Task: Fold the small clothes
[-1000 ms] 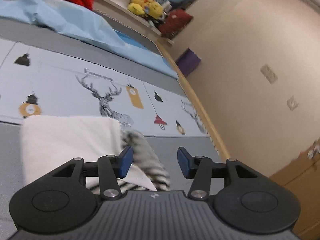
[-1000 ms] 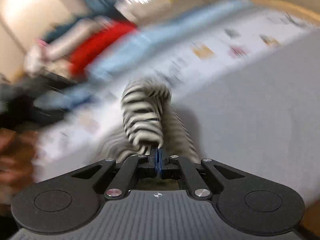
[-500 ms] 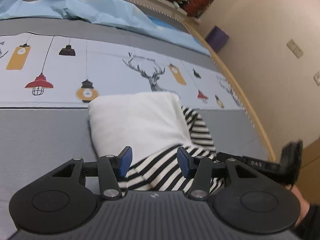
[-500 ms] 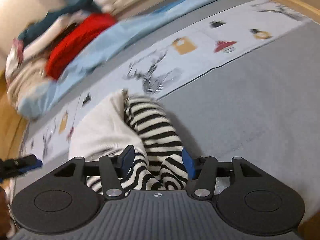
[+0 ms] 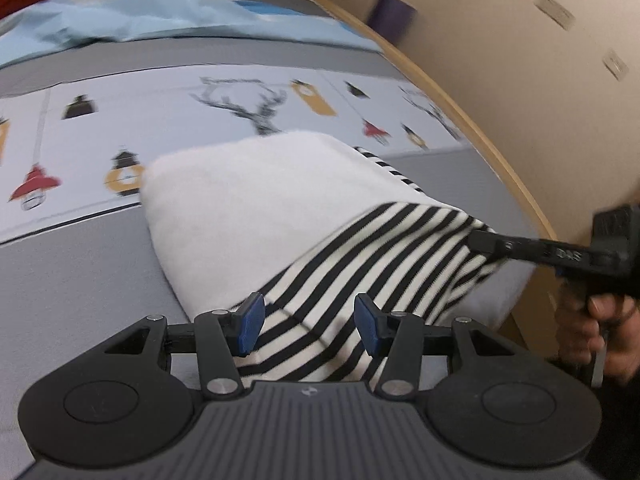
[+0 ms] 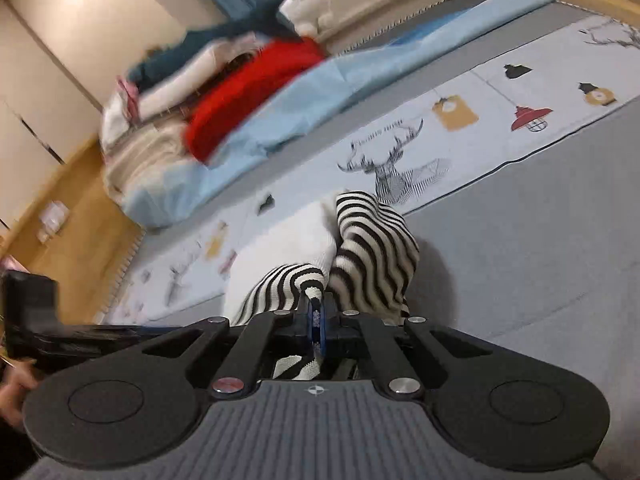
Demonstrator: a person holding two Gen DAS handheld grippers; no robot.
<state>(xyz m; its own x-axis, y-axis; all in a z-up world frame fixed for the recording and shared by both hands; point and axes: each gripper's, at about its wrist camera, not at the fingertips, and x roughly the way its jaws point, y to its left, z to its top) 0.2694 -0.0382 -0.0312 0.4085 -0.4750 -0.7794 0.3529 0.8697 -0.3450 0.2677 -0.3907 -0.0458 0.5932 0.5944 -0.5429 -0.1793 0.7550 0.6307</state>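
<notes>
Striped garment (image 5: 372,248): black-and-white, laid over a white folded piece (image 5: 248,200) on the grey bed cover (image 6: 520,248), near the bed's wooden side edge (image 5: 472,128); long axis runs away from the near edge toward the deer-print band (image 6: 400,168). Left gripper (image 5: 308,326): jaws spread, hovering over striped cloth. Right gripper (image 6: 316,322): clenched on a striped fold.

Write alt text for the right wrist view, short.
The right tongs are shut on a black-and-white striped garment, pinching a fold of it above a grey bed cover. A white cloth lies just left of the stripes; piled laundry sits blurred behind.
</notes>
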